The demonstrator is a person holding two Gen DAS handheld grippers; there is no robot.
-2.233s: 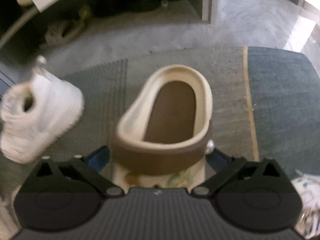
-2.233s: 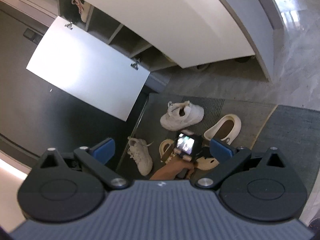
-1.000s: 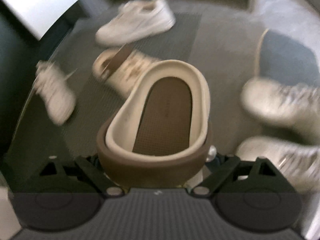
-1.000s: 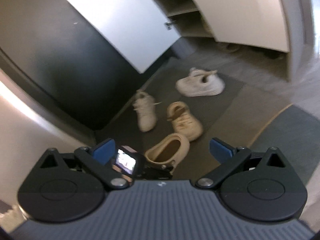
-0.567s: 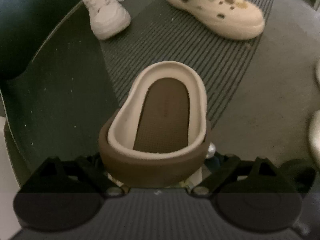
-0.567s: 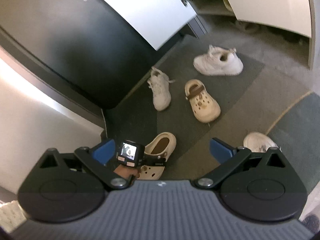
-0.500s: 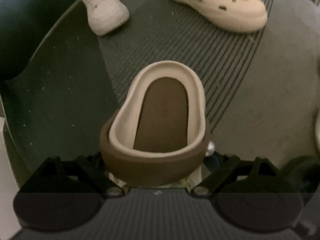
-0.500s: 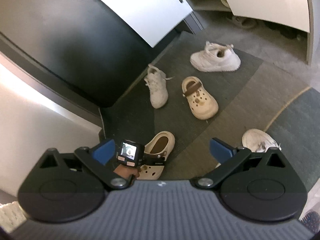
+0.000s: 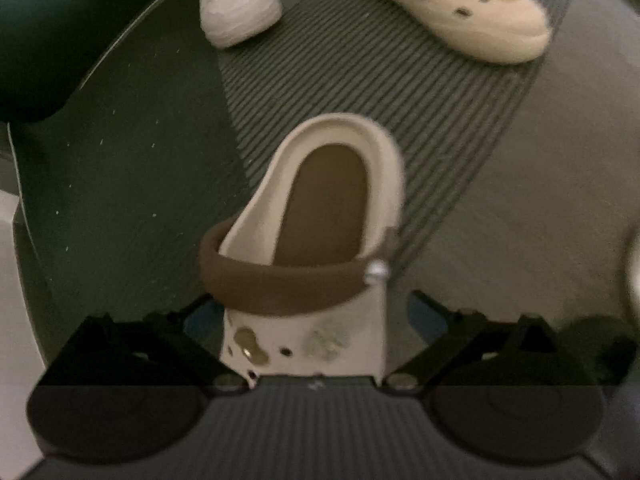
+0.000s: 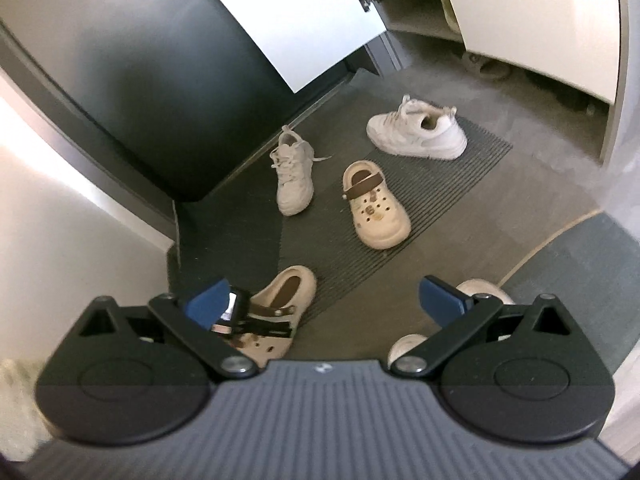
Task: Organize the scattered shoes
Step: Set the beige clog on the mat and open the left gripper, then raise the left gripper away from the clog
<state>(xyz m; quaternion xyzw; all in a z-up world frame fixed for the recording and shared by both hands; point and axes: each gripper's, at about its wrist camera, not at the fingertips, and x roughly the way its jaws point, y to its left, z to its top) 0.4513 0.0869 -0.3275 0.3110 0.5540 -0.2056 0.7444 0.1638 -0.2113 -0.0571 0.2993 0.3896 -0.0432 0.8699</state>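
Left gripper (image 9: 316, 320) points steeply down at the floor, jaws opening. Between them sits a cream foam clog with a brown heel strap and brown insole (image 9: 320, 232), toe end nearest the camera; the blue finger pads (image 9: 426, 316) stand clear of its sides. The clog rests partly on a dark ribbed doormat (image 9: 360, 88). Farther off: a white lace-up sneaker (image 9: 236, 0) at upper left, and a second cream clog with charms (image 9: 460, 4) at upper right on the ribbing.
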